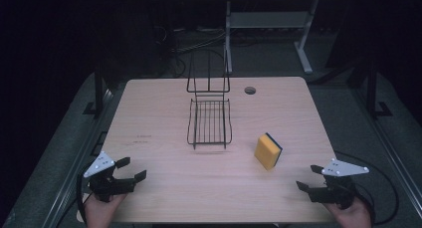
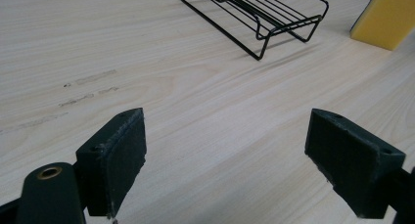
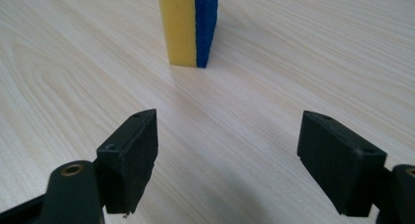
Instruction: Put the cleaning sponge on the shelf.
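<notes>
Right tongs [image 1: 307, 177] spread wide, nothing between the jaws, low over the surface [image 1: 164, 188]. Just ahead of them stands the sponge [image 1: 268, 151], upright on its edge, apart. Left tongs [image 1: 130, 169] spread too, empty, with the wire rack [image 1: 209, 122] well ahead.

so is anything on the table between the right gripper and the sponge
Nothing visible. The right gripper has its fingers open and empty, and only bare table lies between them and the sponge, which stands upright on its edge straight ahead.
</notes>
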The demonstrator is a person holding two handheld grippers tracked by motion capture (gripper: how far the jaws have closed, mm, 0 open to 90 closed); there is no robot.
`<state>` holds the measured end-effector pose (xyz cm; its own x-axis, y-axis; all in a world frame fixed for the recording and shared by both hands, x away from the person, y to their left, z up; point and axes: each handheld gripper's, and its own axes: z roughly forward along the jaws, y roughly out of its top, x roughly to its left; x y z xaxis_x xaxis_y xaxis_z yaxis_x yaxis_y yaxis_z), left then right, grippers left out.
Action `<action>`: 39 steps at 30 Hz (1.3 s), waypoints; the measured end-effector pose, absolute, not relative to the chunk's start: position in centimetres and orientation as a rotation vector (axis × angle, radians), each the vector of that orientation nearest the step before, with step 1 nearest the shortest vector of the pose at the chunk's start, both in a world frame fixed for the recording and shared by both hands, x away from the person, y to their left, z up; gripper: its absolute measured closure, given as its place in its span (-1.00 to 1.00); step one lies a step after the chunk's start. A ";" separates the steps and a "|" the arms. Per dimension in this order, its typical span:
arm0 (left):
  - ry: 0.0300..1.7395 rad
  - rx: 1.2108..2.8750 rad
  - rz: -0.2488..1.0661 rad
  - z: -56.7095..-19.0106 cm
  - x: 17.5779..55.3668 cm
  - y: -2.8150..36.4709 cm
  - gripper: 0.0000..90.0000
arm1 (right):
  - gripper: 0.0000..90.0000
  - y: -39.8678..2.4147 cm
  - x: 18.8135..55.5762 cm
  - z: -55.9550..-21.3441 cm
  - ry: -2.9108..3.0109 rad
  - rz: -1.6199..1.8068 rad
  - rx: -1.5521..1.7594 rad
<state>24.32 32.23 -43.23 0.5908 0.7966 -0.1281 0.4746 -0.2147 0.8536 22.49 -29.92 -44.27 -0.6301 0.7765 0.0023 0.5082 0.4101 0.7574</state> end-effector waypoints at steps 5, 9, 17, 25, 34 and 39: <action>1.026 1.868 0.425 -43.3 24.3 32.3 -0.67 | -0.50 -29.9 22.5 -44.2 2.323 1.066 1.107; 1.021 1.863 0.426 -43.2 24.2 32.4 -0.67 | -0.51 -29.4 22.5 -44.2 2.327 1.064 1.105; 1.019 1.864 0.421 -43.2 24.2 32.4 -0.67 | -0.51 -27.8 22.6 -43.8 2.344 1.070 1.059; 1.022 1.859 0.423 -43.2 24.0 32.4 -0.67 | -0.52 -26.3 23.0 -43.5 2.350 1.085 1.015; 1.028 1.851 0.433 -43.1 23.9 32.8 -0.67 | -0.51 -24.9 23.8 -43.3 2.372 1.071 0.983; 1.028 1.850 0.436 -43.1 23.9 32.9 -0.67 | -0.50 -24.6 24.2 -43.4 2.385 1.060 0.974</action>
<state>23.86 32.88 -43.07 0.5846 0.8015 -0.1259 0.4659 -0.2046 0.8609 24.15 -24.57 -43.37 -0.7004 0.7126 -0.0407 0.4473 0.4826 0.7530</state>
